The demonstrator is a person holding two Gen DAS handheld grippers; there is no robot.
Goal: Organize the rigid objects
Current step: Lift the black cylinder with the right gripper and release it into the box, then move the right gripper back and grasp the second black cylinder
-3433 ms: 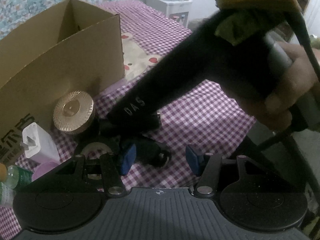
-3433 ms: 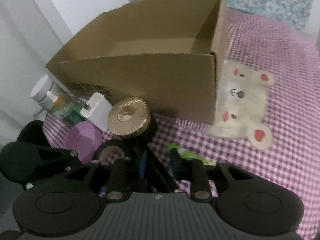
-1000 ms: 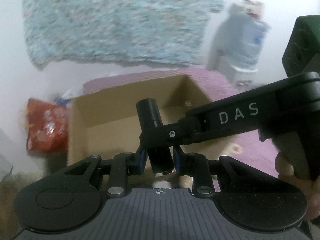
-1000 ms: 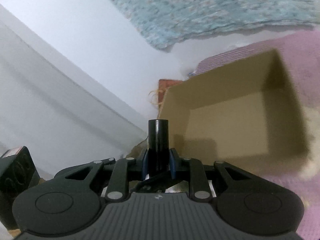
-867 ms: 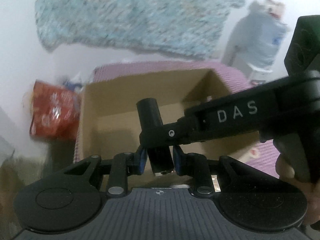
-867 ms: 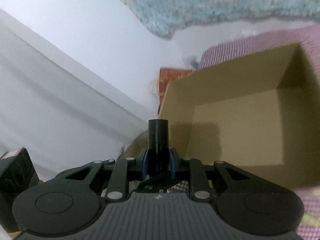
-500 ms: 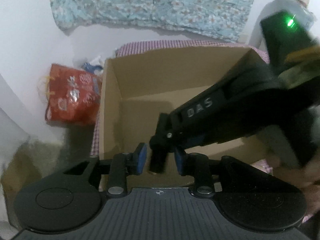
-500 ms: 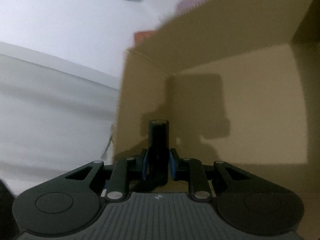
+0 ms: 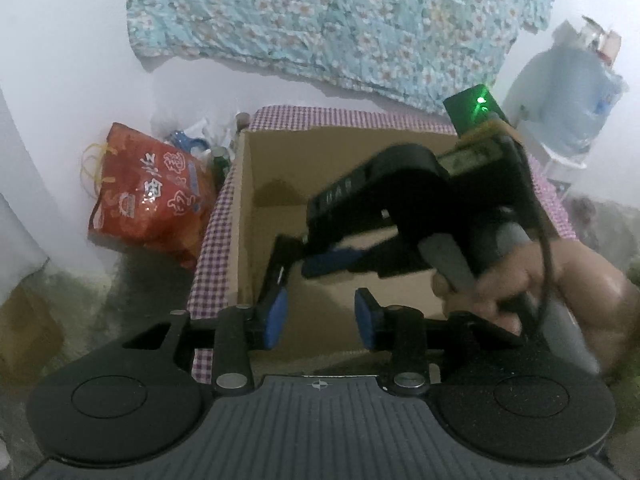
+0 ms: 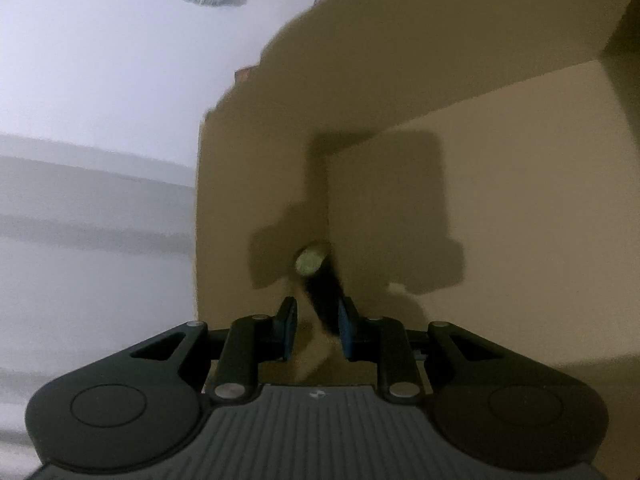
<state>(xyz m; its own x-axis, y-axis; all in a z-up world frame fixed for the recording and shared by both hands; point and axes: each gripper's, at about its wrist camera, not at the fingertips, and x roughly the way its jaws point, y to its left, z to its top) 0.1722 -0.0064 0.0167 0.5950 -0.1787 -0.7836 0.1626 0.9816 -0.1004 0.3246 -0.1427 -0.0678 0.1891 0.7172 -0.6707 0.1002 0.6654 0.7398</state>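
We see a big blue flowery cloth [image 9: 320, 20] on the wall, but only the left camera shows most of it. Below it sits an open cardboard box [image 9: 244, 216] on a purple checked cloth [image 9: 212, 248]. The left camera looks into the box from above. The right camera is very close and shows mostly brown walls and dark shadows. Only the left camera shows the red bag [image 9: 152, 196] on the floor beside the box and the large water bottle [image 9: 568, 92] far to the right. It also shows a hand [image 9: 540, 280] holding the other tool over the box, with a tiny green light [image 9: 480, 101] on top. The left gripper [image 9: 320, 316] has its blue pads apart and opening, with nothing between them. Only the right camera shows the right gripper [image 10: 318, 328] from behind. A black tube [image 10: 320, 284] leans between its pads, inside the box near a corner. The tube touches the right pad, and there is a gap by the left pad. It looks blurry, so we cannot tell if the tube is pinched or loose.
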